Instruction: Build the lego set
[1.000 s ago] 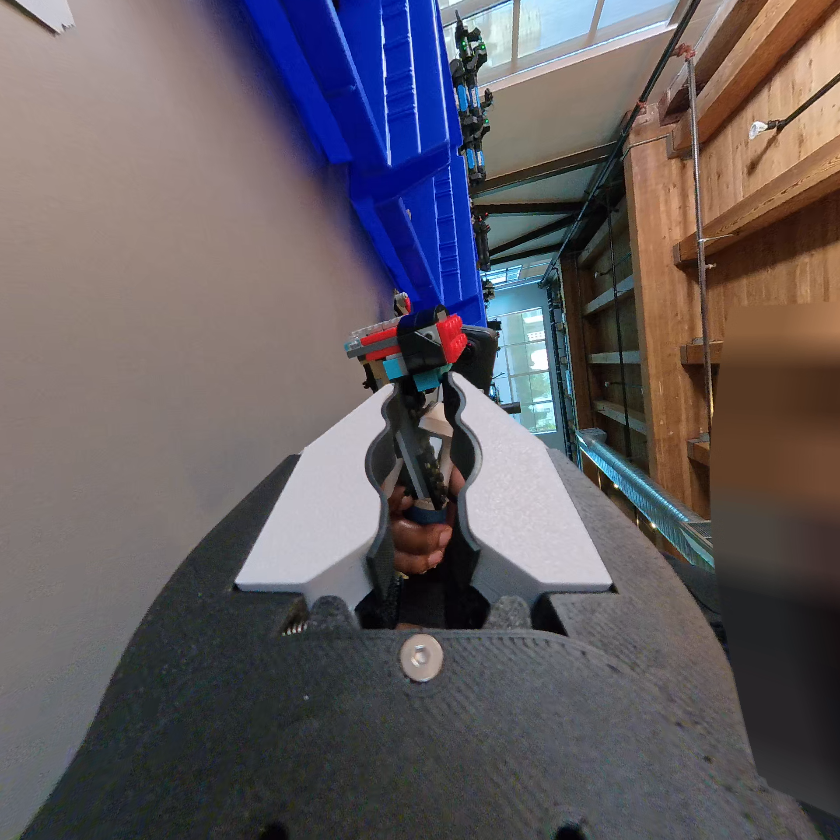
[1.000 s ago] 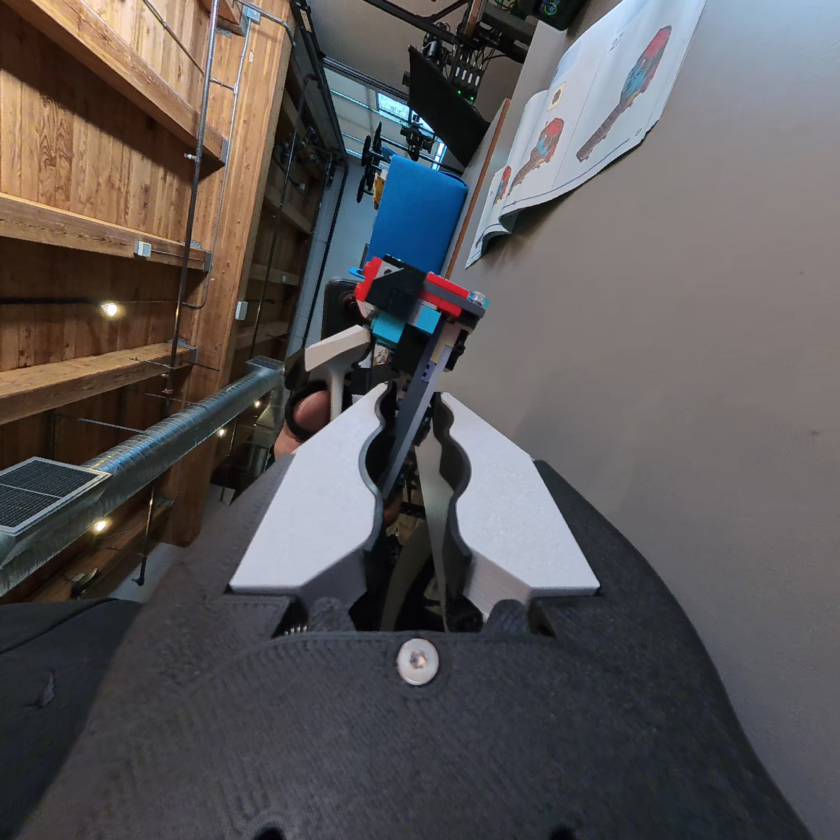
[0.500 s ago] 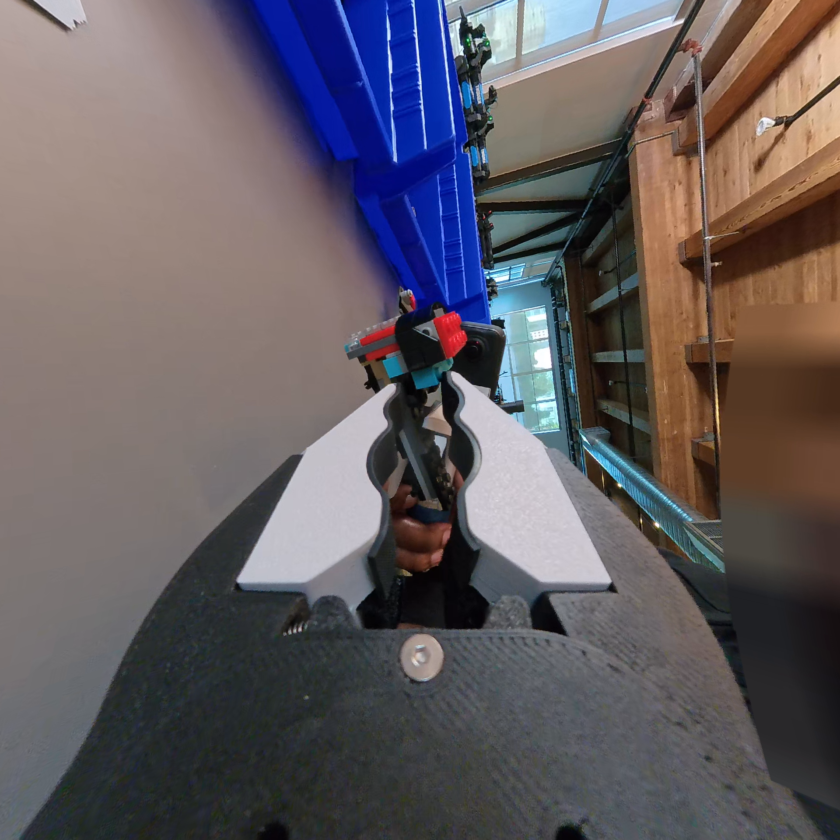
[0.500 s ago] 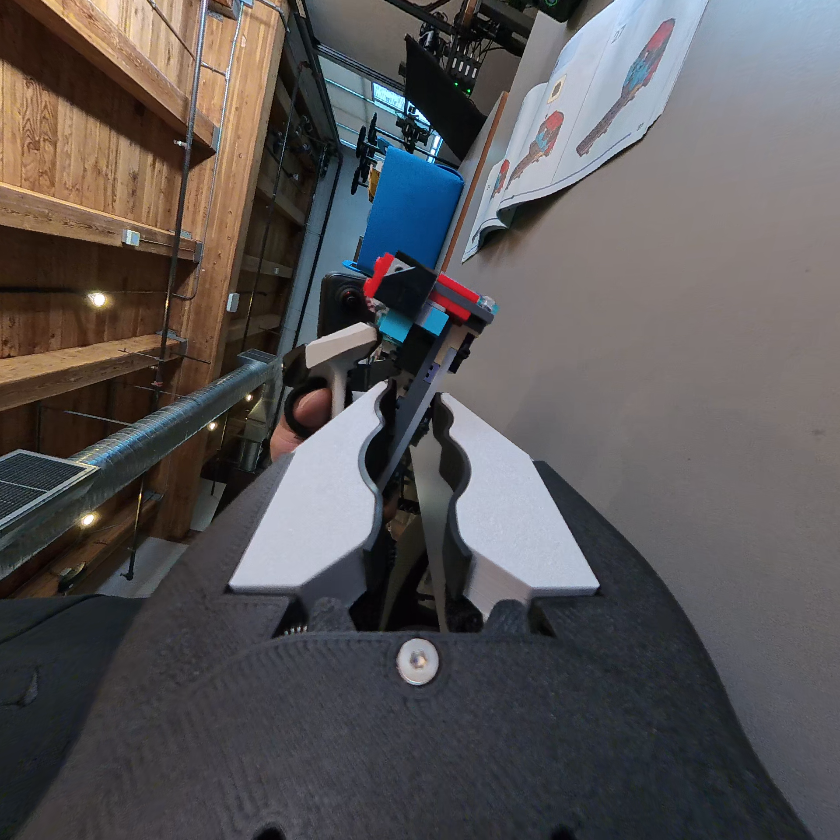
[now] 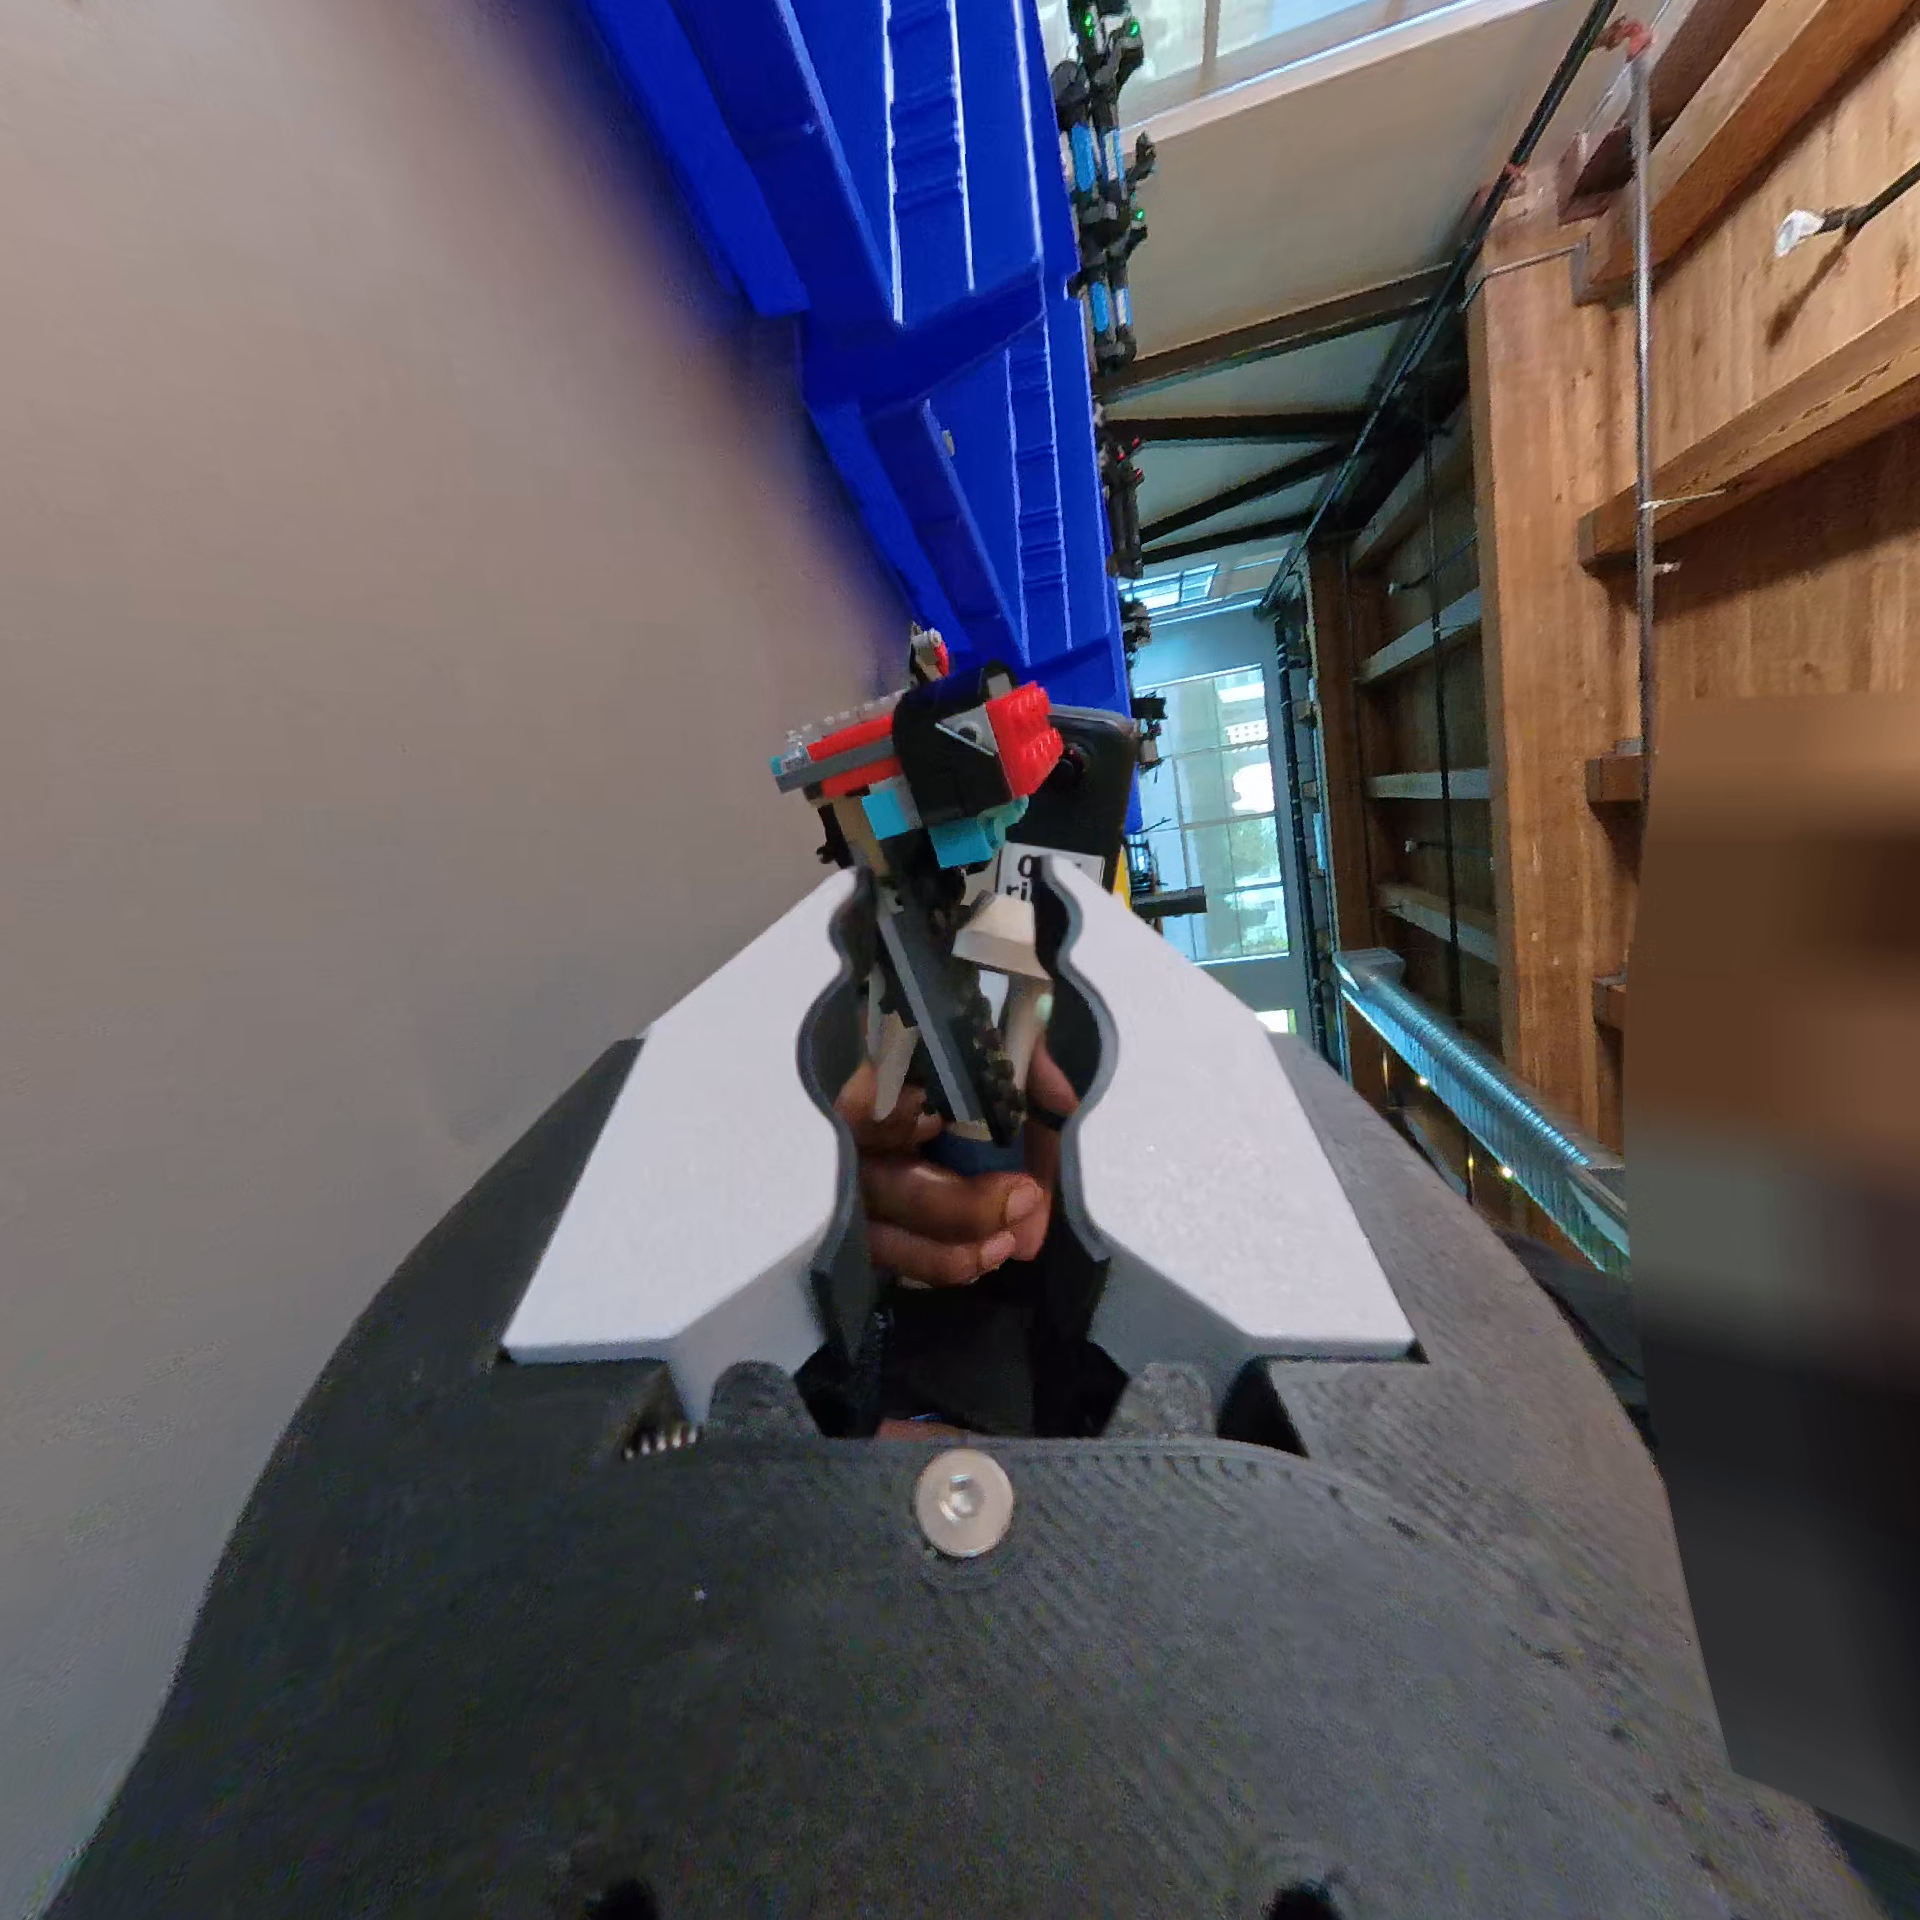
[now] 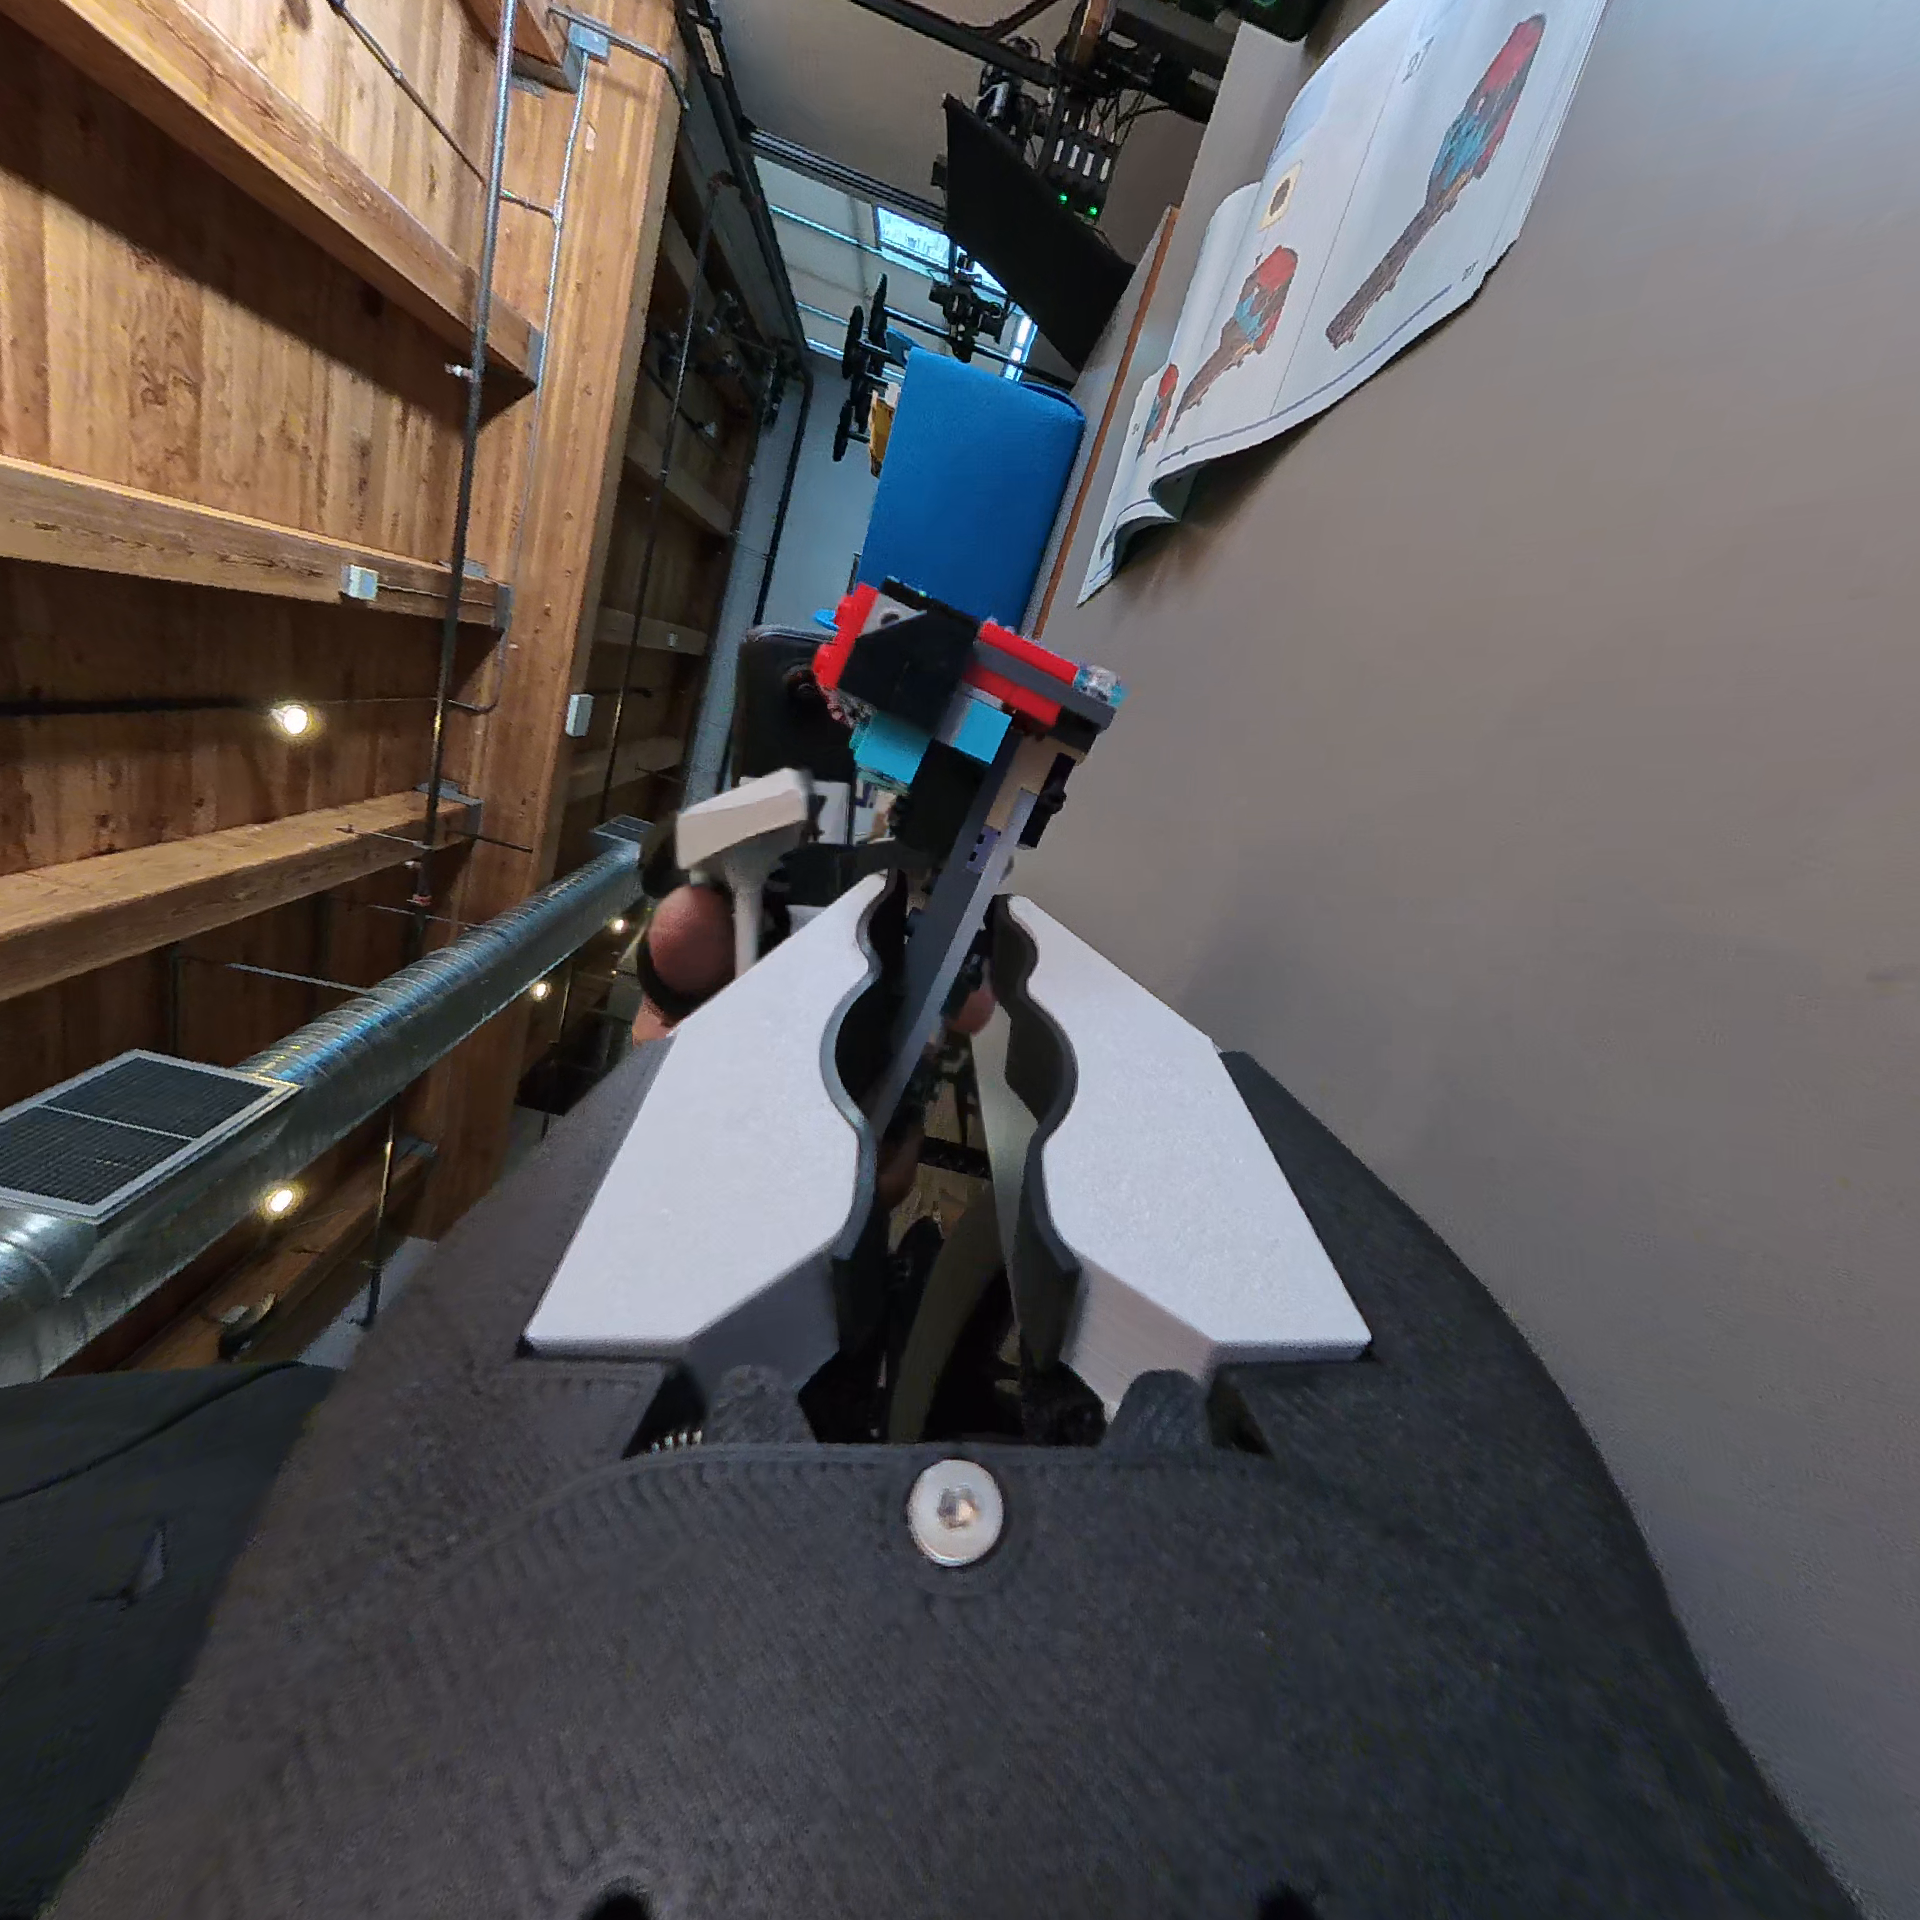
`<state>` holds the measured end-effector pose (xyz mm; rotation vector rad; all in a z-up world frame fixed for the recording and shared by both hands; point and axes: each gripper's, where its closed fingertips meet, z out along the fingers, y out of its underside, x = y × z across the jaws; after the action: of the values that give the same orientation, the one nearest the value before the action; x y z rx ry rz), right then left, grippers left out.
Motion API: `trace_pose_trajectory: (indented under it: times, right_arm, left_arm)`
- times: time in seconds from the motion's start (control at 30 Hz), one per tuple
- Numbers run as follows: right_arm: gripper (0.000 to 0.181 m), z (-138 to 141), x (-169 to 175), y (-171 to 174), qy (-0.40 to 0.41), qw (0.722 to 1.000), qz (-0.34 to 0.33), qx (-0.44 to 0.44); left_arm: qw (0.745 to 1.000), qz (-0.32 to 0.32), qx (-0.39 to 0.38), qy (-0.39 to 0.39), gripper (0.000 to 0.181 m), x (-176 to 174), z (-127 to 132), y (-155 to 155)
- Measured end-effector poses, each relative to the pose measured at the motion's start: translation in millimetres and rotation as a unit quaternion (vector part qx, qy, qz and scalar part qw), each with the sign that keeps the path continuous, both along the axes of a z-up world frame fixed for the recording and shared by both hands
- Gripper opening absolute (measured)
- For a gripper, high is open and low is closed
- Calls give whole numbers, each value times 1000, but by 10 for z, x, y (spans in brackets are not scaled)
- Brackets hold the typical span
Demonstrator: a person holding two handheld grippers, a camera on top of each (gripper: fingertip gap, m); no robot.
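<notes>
Red, black and turquoise plastic bricks top a long dark-grey stem: the lego model (image 5: 925,790) is held off the grey matte tabletop (image 5: 364,623). Left gripper (image 5: 951,894) and right gripper (image 6: 940,904) both clamp the stem. Light and stiff, it probably snaps apart under twist, so grip the stem. Blue plastic bins (image 5: 935,312), an open instruction booklet (image 6: 1351,239) and timber walls (image 6: 260,416) surround it.

Lego model (image 5: 925,790) fills the gap between both grippers' tips; grey tabletop (image 5: 364,623) lies close alongside, blue bins (image 5: 935,312) beyond; opposite side open.
</notes>
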<state>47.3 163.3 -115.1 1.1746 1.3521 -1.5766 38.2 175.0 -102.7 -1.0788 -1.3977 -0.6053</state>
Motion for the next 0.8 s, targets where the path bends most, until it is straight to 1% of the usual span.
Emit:
trace_pose_trajectory:
  times: [0.13, 0.2, 0.3, 0.37, 0.5, 0.8]
  right_arm:
    - [13, 58, -9, 16, -9, 1000, 3, -24]
    - [13, 122, -31, 38, -11, 999, 1, -48]
    - [14, 159, -31, 48, 3, 999, 5, -54]
    - [14, 191, -18, 45, 10, 998, 10, -61]
    - [13, 242, 46, 17, 26, 997, 26, -68]
    - [13, 251, 134, -66, 56, 996, 37, -54]
  left_arm:
    - [1000, 8, 5, 28, 50, 13, 70, -8]
    - [999, 15, 3, 50, 54, 32, 77, -15]
    - [997, 24, 30, 68, 52, 75, 125, 10]
    - [996, 32, 44, 74, 46, 73, 156, 16]
    - [995, 35, 44, 83, 36, 73, 160, 35]
    - [994, 36, 47, 93, 27, 100, 166, 24]
